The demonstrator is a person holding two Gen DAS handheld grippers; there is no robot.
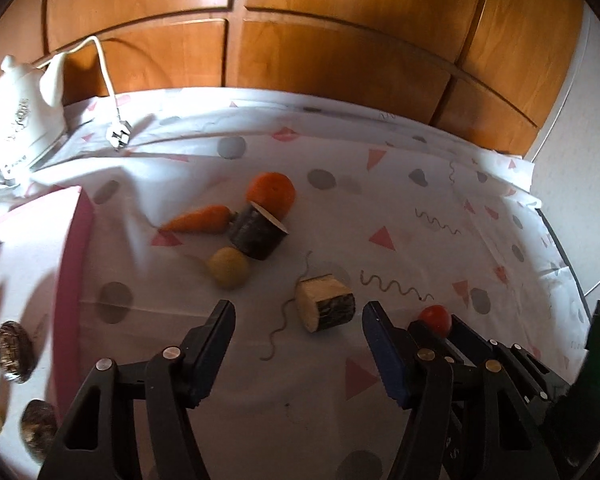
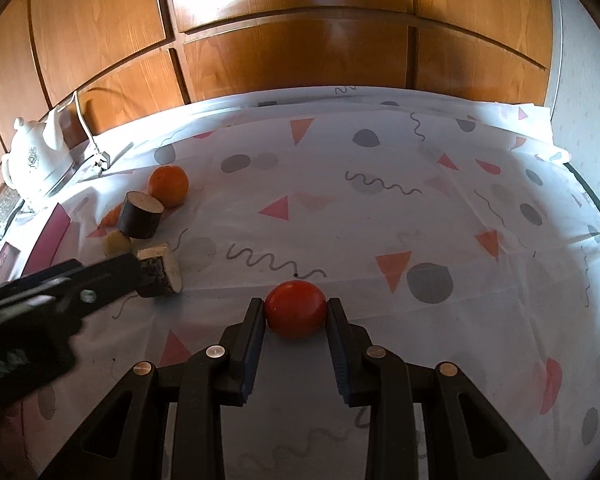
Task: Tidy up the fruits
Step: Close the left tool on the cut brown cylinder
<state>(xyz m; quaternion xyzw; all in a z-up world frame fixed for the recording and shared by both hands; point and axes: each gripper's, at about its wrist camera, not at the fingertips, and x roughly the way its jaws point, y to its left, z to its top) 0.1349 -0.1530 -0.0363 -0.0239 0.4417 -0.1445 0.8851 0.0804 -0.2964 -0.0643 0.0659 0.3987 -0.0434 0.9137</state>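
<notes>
The right gripper [image 2: 296, 316] pinches the tomato [image 2: 296, 309] just over the tabletop [image 2: 440, 208] and could squash it, while the left gripper [image 1: 298, 312], fingers open around the wood block [image 1: 325, 303], may nudge it.

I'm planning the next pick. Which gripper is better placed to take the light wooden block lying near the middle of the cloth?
Left. The left gripper stands open with the wooden block just ahead between its fingertips, untouched. The right gripper is busy, shut on the red tomato, so it has no free jaws.
</notes>
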